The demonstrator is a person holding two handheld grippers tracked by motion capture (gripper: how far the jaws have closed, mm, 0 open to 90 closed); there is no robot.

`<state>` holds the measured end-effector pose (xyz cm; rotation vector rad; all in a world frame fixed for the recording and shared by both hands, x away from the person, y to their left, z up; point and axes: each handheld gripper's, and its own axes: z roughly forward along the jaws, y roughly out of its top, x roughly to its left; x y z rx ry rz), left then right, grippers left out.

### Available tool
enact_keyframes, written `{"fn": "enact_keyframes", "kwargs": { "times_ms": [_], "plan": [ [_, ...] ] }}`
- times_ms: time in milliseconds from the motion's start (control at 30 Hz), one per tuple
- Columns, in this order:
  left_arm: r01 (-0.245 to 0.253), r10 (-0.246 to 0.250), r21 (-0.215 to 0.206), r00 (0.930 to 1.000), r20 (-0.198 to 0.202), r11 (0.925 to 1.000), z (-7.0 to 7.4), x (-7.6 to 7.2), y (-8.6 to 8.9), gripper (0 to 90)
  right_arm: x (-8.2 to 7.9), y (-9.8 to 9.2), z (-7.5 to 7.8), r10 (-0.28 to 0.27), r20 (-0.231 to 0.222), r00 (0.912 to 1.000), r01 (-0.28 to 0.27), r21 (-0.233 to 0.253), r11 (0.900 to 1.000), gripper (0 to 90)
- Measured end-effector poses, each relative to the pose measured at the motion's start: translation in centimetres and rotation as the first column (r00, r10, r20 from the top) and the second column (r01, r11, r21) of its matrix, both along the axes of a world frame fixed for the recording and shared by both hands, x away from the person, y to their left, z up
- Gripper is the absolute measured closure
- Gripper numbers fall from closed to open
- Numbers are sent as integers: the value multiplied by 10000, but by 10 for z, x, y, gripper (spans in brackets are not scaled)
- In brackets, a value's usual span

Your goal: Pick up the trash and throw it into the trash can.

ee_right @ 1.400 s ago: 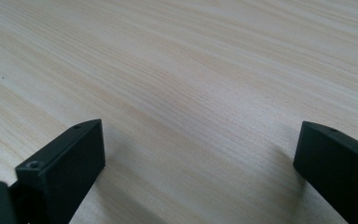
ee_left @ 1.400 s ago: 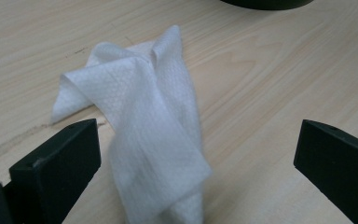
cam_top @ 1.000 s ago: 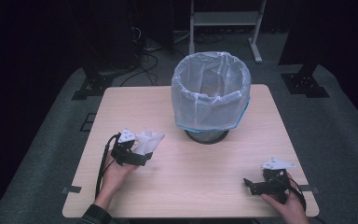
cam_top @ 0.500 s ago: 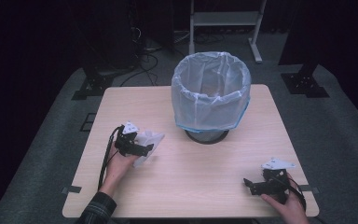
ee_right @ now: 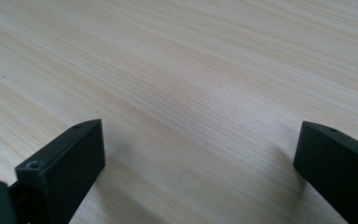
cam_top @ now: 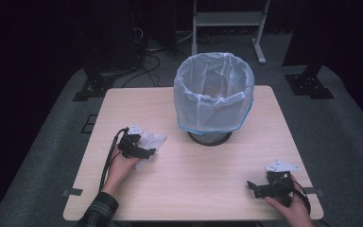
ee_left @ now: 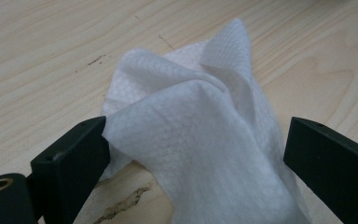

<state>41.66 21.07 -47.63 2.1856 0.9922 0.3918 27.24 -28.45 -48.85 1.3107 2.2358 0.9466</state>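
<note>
A crumpled white tissue point(cam_top: 154, 140) point(ee_left: 200, 135) lies on the wooden table point(cam_top: 208, 175) at the left. My left gripper point(cam_top: 148, 152) point(ee_left: 196, 154) is open, its two black jaws standing wide on either side of the tissue; the left jaw just touches its edge. At the table's near right corner my right gripper point(cam_top: 254, 187) point(ee_right: 200, 154) rests open over bare wood, with nothing between its jaws.
A wire waste bin lined with a pale blue-white bag point(cam_top: 214, 97) stands at the back middle of the table. Dark floor, cables and stand legs point(cam_top: 307, 82) surround the table.
My left hand and gripper have shifted slightly forward around the tissue. The right gripper has stayed still.
</note>
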Motion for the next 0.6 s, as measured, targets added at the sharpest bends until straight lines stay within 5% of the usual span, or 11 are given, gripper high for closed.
{"fn": "enact_keyframes", "kwargs": {
  "times_ms": [267,600],
  "plan": [
    [81,-82,40,9994,333,10000,2,-8,2,363,0,0,0,2,0,10000,-2,1,10000,4],
    [178,-178,-9,9997,160,9998,7,-16,0,757,0,0,0,8,6,10000,-8,-2,10000,5]
  ]
}}
